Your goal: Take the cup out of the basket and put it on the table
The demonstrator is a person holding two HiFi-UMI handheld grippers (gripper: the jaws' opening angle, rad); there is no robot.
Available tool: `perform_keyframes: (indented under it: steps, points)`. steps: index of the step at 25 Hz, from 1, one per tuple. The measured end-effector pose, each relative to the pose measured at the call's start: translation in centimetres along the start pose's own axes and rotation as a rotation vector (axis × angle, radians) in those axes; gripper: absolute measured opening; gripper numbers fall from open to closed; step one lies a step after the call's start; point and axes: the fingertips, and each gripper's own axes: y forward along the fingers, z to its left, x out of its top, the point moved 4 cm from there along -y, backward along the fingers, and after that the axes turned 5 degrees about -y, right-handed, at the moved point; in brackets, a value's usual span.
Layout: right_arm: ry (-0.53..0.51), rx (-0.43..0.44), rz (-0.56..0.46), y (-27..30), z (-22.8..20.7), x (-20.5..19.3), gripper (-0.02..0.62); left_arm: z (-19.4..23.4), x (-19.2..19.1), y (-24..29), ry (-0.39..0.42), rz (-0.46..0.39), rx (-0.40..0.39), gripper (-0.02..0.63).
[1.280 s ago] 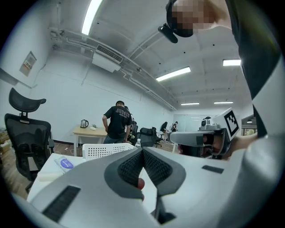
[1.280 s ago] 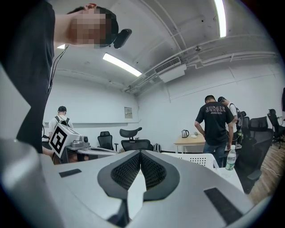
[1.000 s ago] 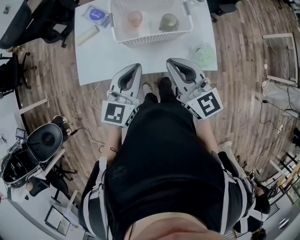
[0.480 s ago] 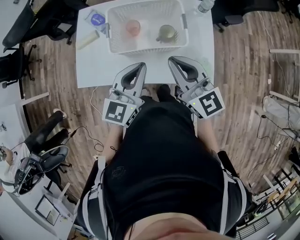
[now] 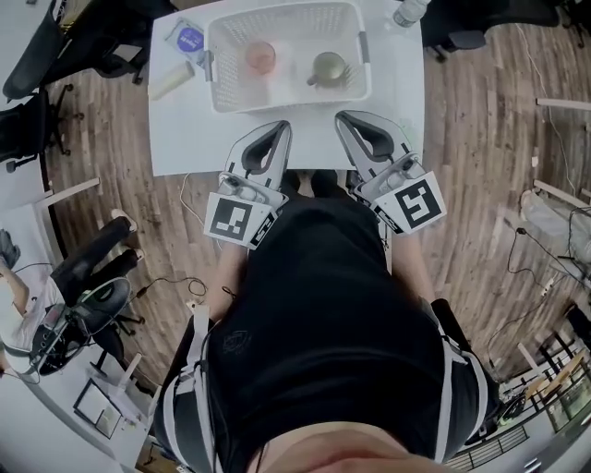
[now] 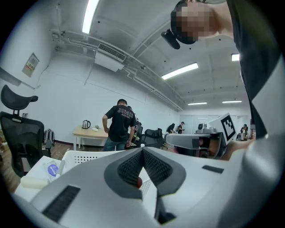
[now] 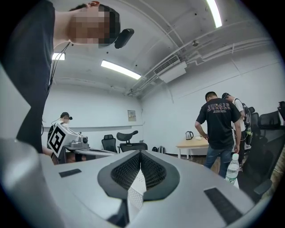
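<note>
**Cups sit in basket, both grippers closed**

At the desk's (image 5: 185, 139) far left corner lie a blue-labelled packet (image 5: 189, 39) and a pale roll (image 5: 172, 80). The white basket (image 5: 286, 100) at the far edge holds a pink cup (image 5: 260, 57) on its left and a green cup (image 5: 328, 67) on its right. Over the near edge, the left gripper (image 5: 280, 127) and right gripper (image 5: 343, 117) are closed and empty. A bottle (image 5: 409, 11) stands at the far right corner.

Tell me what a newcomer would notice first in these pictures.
The white basket on the white table draws the eye first, with a pink cup in its left half and an olive-green cup in its right. Nearer the person, the left claw and right claw point side by side toward it over the table's near edge, both shut and empty.
</note>
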Motion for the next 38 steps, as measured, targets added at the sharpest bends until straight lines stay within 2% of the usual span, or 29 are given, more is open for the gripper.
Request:
perform_keyframes:
  steps: [7,13,17,26,31,34,38]
  points:
    - [0.0,-0.066,0.023,1.0,0.1,-0.7,0.02,3.5,0.3,1.8,0.046,0.04,-0.08,0.018]
    - [0.014,-0.069,0.049,1.6,1.1,-1.6,0.02,4.4,-0.1,3.4,0.083,0.075,-0.155,0.02]
    - [0.046,-0.108,0.037,2.2,0.9,-2.1,0.02,5.3,-0.6,5.1,0.107,0.1,-0.193,0.02]
    - [0.056,-0.123,0.053,3.3,-0.1,-3.1,0.02,7.4,0.2,9.5,0.176,0.136,-0.283,0.02]
    - [0.077,-0.144,0.043,2.4,-0.5,-3.5,0.02,7.4,-0.7,11.7,0.27,0.195,-0.342,0.034]
    - [0.085,-0.153,0.045,1.9,-0.6,-4.0,0.02,7.7,-1.7,13.5,0.27,0.242,-0.369,0.058]
    - [0.093,-0.158,0.05,1.6,-0.7,-4.5,0.02,8.6,-3.1,15.9,0.239,0.305,-0.389,0.06]
